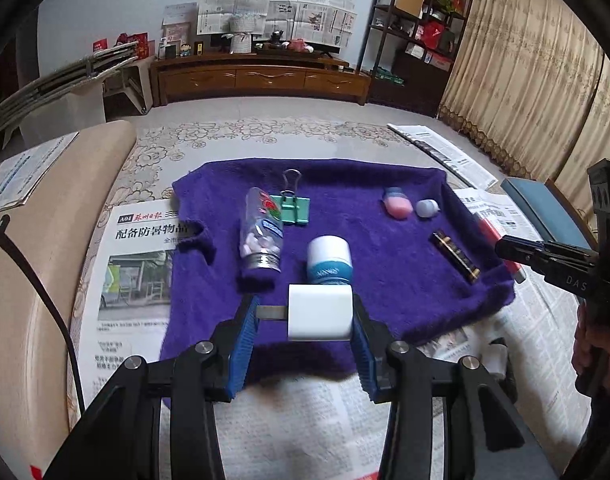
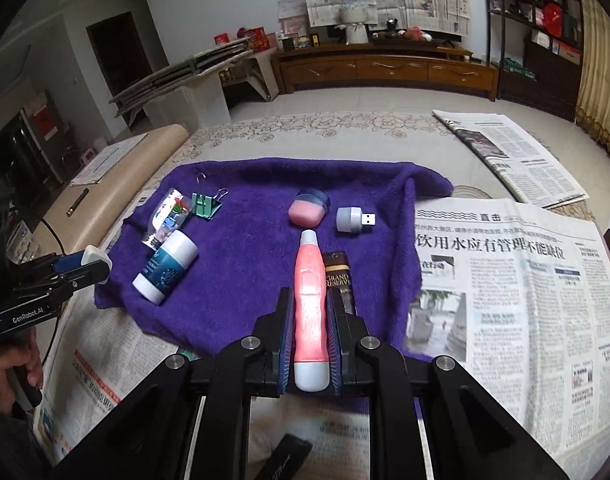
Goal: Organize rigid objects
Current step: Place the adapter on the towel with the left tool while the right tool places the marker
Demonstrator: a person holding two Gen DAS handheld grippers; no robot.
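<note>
White charger plug point(image 1: 320, 312), clamped in the left gripper point(image 1: 305, 316), prongs against one pad, just short of the teal-labelled jar point(image 1: 329, 260) on the purple towel point(image 1: 405, 280). Best lowered level, clear of that jar. Pink pen-shaped tube point(image 2: 311, 312), pinched lengthwise in the right gripper point(image 2: 311, 320), beside the dark bar point(image 2: 339, 276); best set down parallel.

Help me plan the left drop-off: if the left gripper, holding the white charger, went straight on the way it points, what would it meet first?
Most likely the blue-and-white bottle, lying on the purple towel just beyond the white charger held by the left gripper. The gap between them is hard to judge.
</note>
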